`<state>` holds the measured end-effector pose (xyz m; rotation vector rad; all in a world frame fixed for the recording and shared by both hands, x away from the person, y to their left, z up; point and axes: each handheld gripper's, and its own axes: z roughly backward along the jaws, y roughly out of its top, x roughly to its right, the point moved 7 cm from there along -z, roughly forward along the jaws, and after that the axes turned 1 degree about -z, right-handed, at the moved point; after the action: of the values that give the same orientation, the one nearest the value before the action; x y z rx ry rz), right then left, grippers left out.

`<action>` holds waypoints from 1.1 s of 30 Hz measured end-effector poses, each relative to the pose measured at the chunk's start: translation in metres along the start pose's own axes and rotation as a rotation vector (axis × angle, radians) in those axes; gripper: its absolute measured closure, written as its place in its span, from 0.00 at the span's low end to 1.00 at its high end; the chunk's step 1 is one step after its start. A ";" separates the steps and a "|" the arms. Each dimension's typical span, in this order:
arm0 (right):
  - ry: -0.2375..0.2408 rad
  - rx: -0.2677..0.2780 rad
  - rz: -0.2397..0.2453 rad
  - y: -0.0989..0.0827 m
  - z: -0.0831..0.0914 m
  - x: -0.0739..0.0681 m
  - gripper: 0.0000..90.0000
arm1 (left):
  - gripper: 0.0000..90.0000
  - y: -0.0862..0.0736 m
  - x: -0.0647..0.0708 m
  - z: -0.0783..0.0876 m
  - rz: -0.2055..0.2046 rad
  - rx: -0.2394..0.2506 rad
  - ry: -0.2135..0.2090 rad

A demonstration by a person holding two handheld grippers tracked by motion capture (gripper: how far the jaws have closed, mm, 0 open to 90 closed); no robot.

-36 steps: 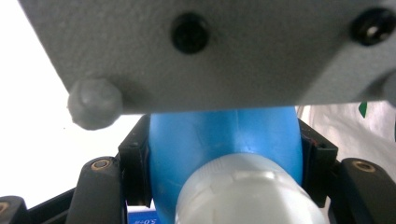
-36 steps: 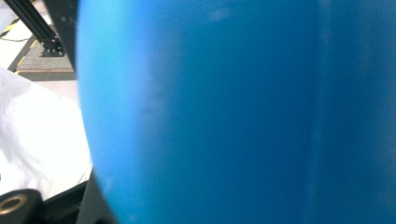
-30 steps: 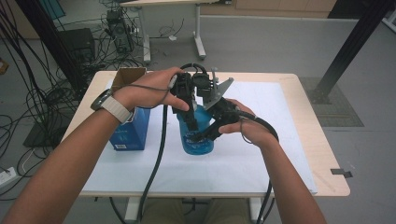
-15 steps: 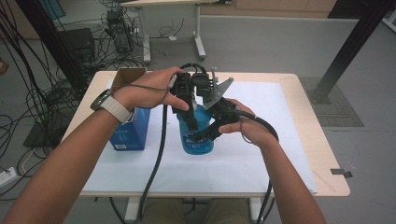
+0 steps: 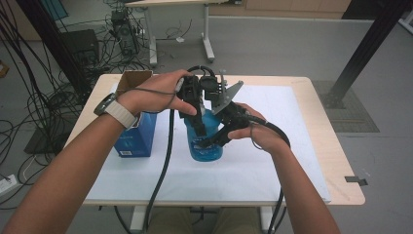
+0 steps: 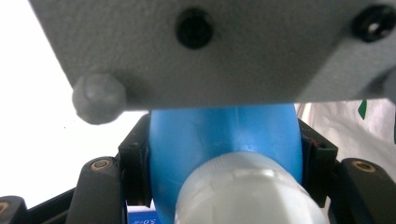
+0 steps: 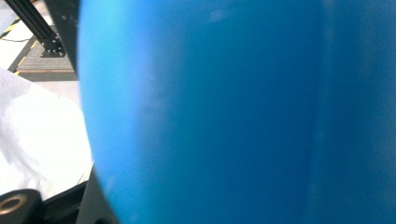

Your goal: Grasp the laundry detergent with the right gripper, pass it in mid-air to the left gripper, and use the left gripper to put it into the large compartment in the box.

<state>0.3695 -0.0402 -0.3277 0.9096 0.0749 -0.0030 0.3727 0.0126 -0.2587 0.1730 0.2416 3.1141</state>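
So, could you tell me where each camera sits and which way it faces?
High view: above the person's side, looking forward and down at the table; both forearms, left gripper and right gripper clamp the blue bottle.
Left gripper view: rides the left gripper, looking along both jaws at the bottle's shoulder and pale cap.
Right gripper view: pressed close to the bottle's wall.
All share the bottle.

Even, soft indoor light fills the high view, sharp with faint shadows. Both gripper views are blurred up close; the left gripper view blows out white at nine o'clock.
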 end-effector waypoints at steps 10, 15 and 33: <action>0.001 -0.005 -0.010 0.000 0.000 0.000 0.48 | 0.42 -0.001 0.000 0.000 0.000 0.001 -0.002; 0.002 0.001 0.003 0.001 -0.001 0.000 0.48 | 0.42 -0.001 0.000 0.001 0.004 0.008 -0.001; 0.020 0.020 0.033 0.005 -0.001 -0.002 0.40 | 0.42 -0.003 0.002 0.007 0.021 0.005 0.015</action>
<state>0.3681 -0.0365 -0.3240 0.9310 0.0788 0.0360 0.3713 0.0166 -0.2525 0.1536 0.2491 3.1364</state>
